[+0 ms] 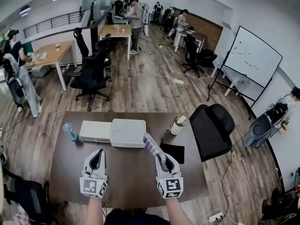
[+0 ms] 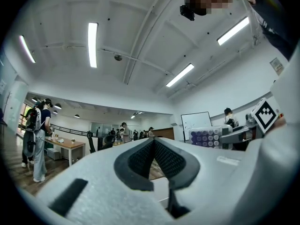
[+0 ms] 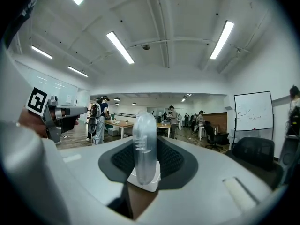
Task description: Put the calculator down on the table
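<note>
1. Two grippers hover over the dark brown wooden table (image 1: 126, 177). The left gripper (image 1: 97, 156) has its jaws together on nothing. The right gripper (image 1: 161, 159) is clamped on the slim white plastic calculator with purple keys (image 1: 151, 144).
2. Location: the calculator is in the air at frame centre, just below the white box (image 1: 128, 132).
3. Handling (judged): light, rigid and smooth-cased, so likely slippery. Grip the flat faces near one end.
4. Orientation: the long axis runs from the jaws toward the upper left. The calculator stands on edge, keys facing the left gripper.
</note>
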Demonstrator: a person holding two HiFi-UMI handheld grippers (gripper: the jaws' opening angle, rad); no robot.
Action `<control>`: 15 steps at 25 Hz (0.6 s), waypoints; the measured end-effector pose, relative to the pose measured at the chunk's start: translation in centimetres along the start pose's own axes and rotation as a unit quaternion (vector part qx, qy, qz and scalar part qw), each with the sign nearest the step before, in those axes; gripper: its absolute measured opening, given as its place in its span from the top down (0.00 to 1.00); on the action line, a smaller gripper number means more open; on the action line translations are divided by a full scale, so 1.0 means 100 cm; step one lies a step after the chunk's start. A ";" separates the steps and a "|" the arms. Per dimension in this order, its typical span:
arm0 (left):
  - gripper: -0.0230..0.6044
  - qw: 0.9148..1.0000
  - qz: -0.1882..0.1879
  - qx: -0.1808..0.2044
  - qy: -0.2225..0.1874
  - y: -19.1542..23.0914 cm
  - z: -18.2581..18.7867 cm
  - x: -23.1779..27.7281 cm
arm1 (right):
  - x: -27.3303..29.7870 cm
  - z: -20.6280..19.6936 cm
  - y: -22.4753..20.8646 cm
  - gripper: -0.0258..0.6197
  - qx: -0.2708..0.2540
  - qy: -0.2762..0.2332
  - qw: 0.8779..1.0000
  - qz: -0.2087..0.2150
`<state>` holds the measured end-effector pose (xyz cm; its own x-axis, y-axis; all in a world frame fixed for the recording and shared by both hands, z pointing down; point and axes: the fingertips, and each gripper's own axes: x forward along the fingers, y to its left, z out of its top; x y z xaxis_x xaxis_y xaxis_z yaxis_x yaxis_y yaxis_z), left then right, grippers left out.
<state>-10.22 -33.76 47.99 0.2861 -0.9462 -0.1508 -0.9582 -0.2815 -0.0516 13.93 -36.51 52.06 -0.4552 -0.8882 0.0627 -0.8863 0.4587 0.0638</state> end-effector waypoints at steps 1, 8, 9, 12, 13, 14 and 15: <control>0.97 1.000 0.002 -0.002 0.000 0.003 -0.001 0.001 | 0.006 0.000 0.001 0.78 -0.003 0.001 1.000 0.003; 0.97 1.000 -0.016 -0.002 0.008 0.022 -0.007 0.015 | 0.035 0.002 -0.011 0.78 0.010 -0.003 1.000 -0.012; 0.97 1.000 -0.017 -0.003 0.010 0.027 -0.008 0.016 | 0.038 0.002 -0.011 0.78 0.012 -0.002 1.000 -0.016; 0.97 1.000 -0.020 -0.006 0.012 0.039 -0.008 0.020 | 0.044 0.004 -0.006 0.78 0.011 -0.001 1.000 -0.019; 0.97 1.000 -0.022 -0.007 0.010 0.042 -0.008 0.023 | 0.046 0.006 -0.004 0.78 0.011 -0.001 1.000 -0.019; 0.97 1.000 -0.024 -0.009 0.008 0.044 -0.008 0.025 | 0.049 0.007 -0.001 0.78 0.010 -0.001 1.000 -0.018; 0.97 1.000 -0.028 -0.011 0.008 0.045 -0.010 0.027 | 0.051 0.007 0.002 0.78 0.009 0.000 1.000 -0.018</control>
<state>-13.78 -37.79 48.31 0.3388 -0.9314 -0.1333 -0.9408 -0.3369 -0.0372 11.34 -40.97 51.69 -0.4233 -0.9039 0.0612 -0.9033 0.4263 0.0483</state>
